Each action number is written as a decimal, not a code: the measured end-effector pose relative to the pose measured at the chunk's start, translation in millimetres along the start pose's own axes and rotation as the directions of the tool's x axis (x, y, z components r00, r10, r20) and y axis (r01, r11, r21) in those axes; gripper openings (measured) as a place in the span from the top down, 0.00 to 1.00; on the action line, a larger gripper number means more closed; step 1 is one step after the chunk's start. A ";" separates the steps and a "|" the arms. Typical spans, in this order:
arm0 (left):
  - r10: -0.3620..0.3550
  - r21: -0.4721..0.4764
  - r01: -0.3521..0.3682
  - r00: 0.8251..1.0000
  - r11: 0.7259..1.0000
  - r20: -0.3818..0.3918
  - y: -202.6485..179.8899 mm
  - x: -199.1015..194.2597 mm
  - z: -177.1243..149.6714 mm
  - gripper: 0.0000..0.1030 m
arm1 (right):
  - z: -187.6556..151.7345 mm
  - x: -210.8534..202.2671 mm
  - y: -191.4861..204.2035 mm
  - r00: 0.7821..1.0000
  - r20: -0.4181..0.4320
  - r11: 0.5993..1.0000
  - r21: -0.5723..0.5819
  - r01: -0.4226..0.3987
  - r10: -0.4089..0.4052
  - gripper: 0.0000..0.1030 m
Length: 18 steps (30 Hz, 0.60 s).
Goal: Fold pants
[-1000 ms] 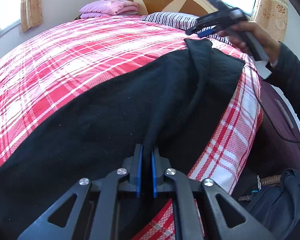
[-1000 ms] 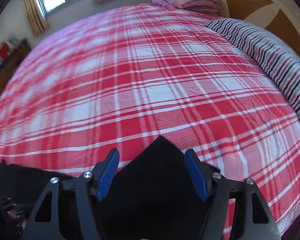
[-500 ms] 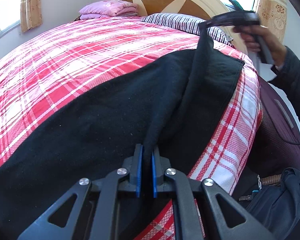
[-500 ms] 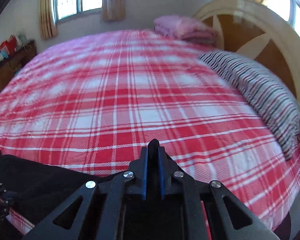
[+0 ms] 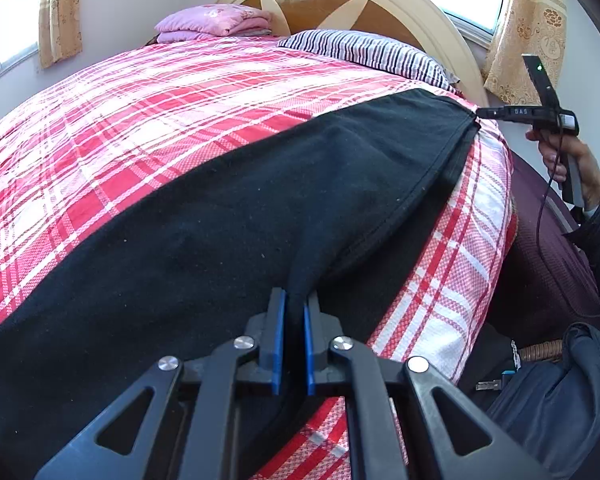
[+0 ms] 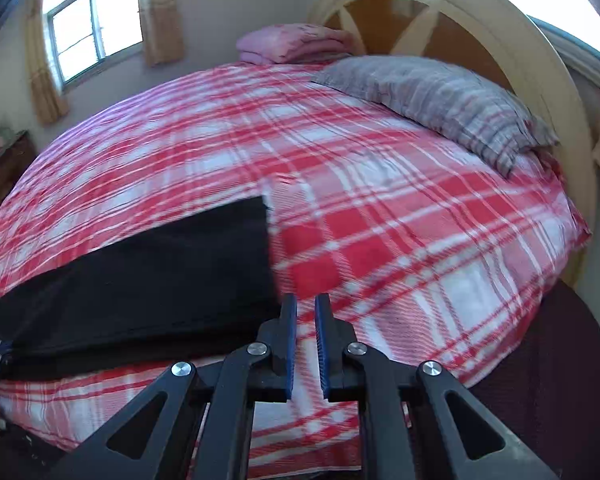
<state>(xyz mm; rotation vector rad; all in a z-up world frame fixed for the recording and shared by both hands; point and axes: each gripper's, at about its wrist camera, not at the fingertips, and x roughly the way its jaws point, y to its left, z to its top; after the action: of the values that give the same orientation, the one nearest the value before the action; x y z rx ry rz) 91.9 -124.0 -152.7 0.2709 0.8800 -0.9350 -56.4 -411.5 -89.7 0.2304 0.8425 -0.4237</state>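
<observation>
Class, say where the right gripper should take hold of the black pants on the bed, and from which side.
Grip the pants at the near corner of their straight end edge, coming in low from the bedside with the right gripper. That corner lies flat near the edge of the bed, just beside the fingers.

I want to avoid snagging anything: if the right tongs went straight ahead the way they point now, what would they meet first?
Most likely the plaid bedsheet. The right tongs point past the corner of the black pants, which lie to their left. Depth is hard to judge here.
</observation>
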 end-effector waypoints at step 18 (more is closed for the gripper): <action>0.057 0.036 -0.058 0.998 0.998 0.008 -5.6 -3.2 -3.0 0.91 | -45.1 -27.4 134.2 0.992 0.051 0.885 -0.459 -0.081 0.117 0.48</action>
<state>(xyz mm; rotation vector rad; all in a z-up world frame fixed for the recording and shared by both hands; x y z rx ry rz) 84.9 -123.8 -151.3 0.3226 0.8449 -0.8990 -42.4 -268.0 -93.9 -0.1801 0.8262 -0.1269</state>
